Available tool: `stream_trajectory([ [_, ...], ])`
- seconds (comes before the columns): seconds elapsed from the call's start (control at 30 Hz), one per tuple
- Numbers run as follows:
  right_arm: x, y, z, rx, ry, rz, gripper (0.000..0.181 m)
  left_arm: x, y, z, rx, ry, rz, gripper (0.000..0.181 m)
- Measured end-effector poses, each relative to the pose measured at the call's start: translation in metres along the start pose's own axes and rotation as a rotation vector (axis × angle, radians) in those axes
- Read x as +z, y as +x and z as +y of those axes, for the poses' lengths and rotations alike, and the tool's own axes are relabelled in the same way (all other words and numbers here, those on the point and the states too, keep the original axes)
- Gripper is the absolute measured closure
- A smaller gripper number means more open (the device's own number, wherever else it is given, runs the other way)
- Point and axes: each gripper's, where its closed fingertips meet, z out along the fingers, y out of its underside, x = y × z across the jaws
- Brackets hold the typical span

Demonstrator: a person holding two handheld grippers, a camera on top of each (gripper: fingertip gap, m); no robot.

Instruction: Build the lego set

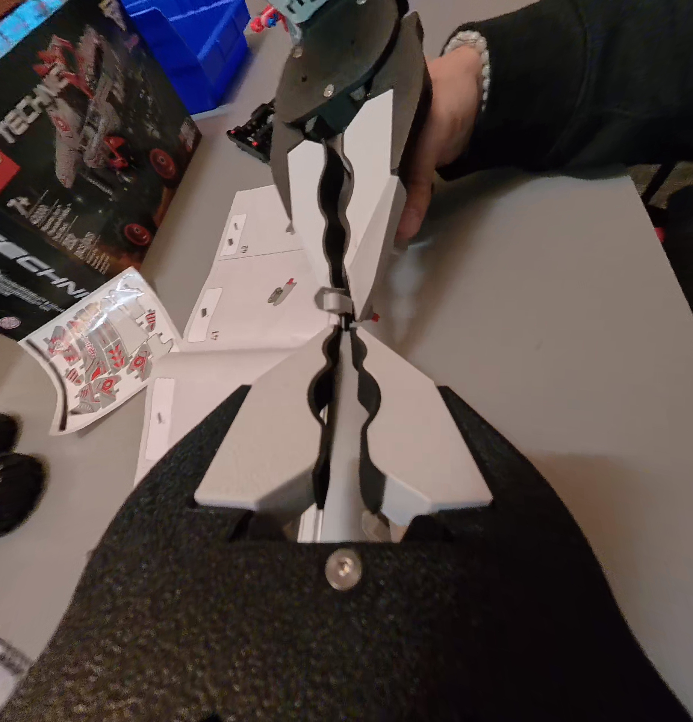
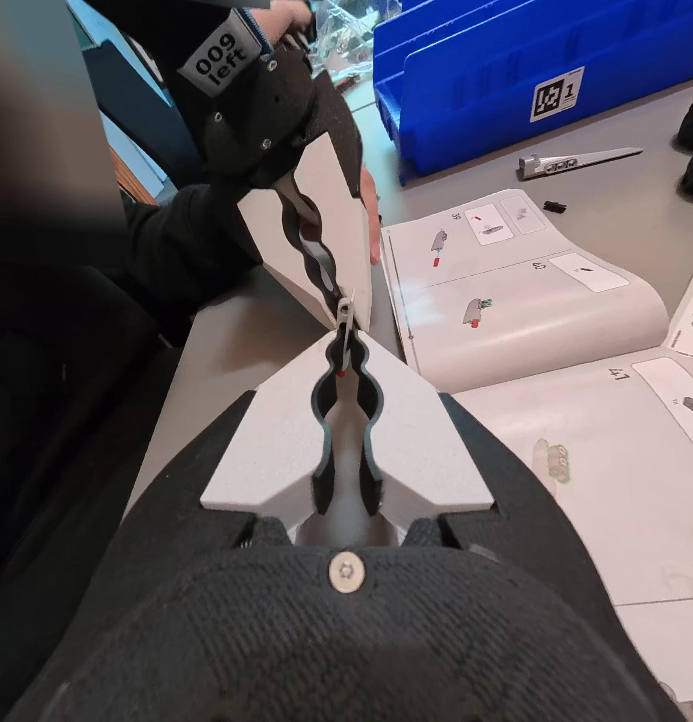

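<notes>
My right gripper (image 2: pixel 345 344) is shut on a small grey lego piece (image 2: pixel 344 312) with a red pin (image 2: pixel 341 374) in it, held above the table. My left gripper (image 1: pixel 345 330) is shut on a small black piece (image 1: pixel 347 324) and meets the right gripper tip to tip. In the left wrist view the right gripper (image 1: pixel 339 295) comes in from the top with the grey piece (image 1: pixel 329 301) and the red pin (image 1: pixel 374 317). In the right wrist view the left gripper (image 2: pixel 347 304) comes in from the upper left and touches the grey piece's top end.
An open instruction booklet (image 2: pixel 513 304) lies under the grippers. A blue bin (image 2: pixel 493 86), a long grey lego piece (image 2: pixel 571 162) and a small black pin (image 2: pixel 554 206) lie behind it. The set's box (image 1: pixel 64 156), a sticker sheet (image 1: pixel 99 351) and black tyres (image 1: pixel 9 488) are on the left. The grippers are tip to tip, or close to it.
</notes>
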Motion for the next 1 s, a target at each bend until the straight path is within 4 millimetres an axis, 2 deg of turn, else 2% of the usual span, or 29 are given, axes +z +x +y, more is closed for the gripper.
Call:
stream_trajectory([
  [0.13, -0.013, 0.017, -0.011, 0.089, 0.101, 0.068, 0.179, -0.025, -0.028, 0.008, -0.061, -0.04, -0.122, 0.176],
  [0.23, -0.018, 0.029, -0.011, 0.159, 0.125, 0.115, 0.179, -0.053, -0.061, 0.02, -0.164, -0.078, -0.286, 0.178],
  [0.3, -0.018, 0.036, -0.009, 0.182, 0.115, 0.156, 0.179, -0.064, -0.069, 0.028, -0.237, -0.092, -0.307, 0.176],
  [0.4, -0.017, 0.034, -0.008, 0.188, 0.11, 0.138, 0.179, -0.078, -0.079, 0.05, -0.298, -0.191, -0.36, 0.172],
  [0.5, -0.02, 0.037, -0.01, 0.214, 0.128, 0.132, 0.179, -0.091, -0.098, 0.061, -0.379, -0.235, -0.457, 0.172],
  [0.57, -0.022, 0.037, -0.012, 0.23, 0.148, 0.122, 0.179, -0.087, -0.114, 0.062, -0.436, -0.239, -0.471, 0.173],
  [0.7, -0.028, 0.036, -0.017, 0.257, 0.205, 0.075, 0.179, -0.074, -0.144, 0.094, -0.429, -0.481, -0.478, 0.168],
  [0.77, -0.032, 0.033, -0.02, 0.269, 0.235, 0.043, 0.179, -0.069, -0.157, 0.101, -0.424, -0.516, -0.494, 0.173],
  [0.9, -0.034, 0.029, -0.022, 0.266, 0.254, 0.011, 0.179, -0.058, -0.16, 0.12, -0.5, -0.572, -0.446, 0.172],
  [1.0, -0.033, 0.026, -0.023, 0.253, 0.25, -0.006, 0.179, -0.053, -0.153, 0.131, -0.576, -0.599, -0.399, 0.17],
])
